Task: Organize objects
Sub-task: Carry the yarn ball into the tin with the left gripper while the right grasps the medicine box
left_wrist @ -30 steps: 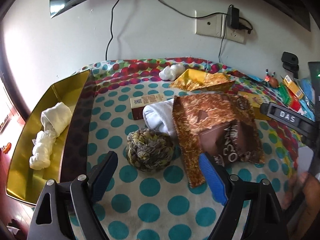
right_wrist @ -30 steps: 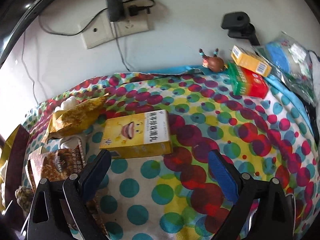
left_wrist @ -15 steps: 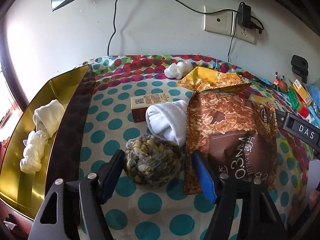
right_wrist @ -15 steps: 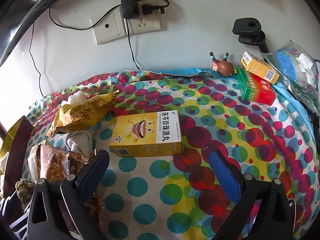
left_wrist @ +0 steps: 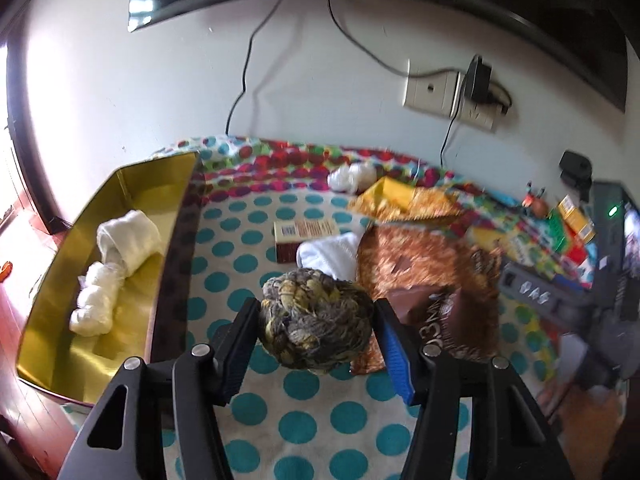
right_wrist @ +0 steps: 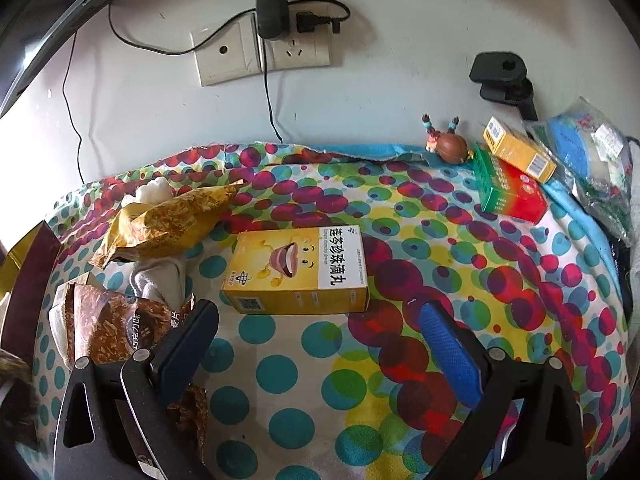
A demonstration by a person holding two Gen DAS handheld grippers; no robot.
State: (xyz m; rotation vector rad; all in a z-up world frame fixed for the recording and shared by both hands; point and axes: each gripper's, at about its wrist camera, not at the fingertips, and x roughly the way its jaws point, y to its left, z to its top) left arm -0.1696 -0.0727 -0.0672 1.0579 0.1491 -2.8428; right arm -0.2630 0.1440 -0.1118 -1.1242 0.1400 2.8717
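Woolly, grey-yellow yarn ball (left_wrist: pixel 314 318) sits between the pads of the left gripper (left_wrist: pixel 316 344), which looks clamped on its widest part just above the dotted table (left_wrist: pixel 304 424), beside the gold tray (left_wrist: pixel 132 196). Judged light, soft and springy, so a mid-girth hold suits; loose strands may snag. Right gripper (right_wrist: pixel 320 344) hangs spread apart, holding nothing, near the yellow box (right_wrist: pixel 296 270).

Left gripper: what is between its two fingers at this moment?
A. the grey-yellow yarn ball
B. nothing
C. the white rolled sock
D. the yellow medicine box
A: the left gripper has its fingers against both sides of the yarn ball, beside the gold tray.
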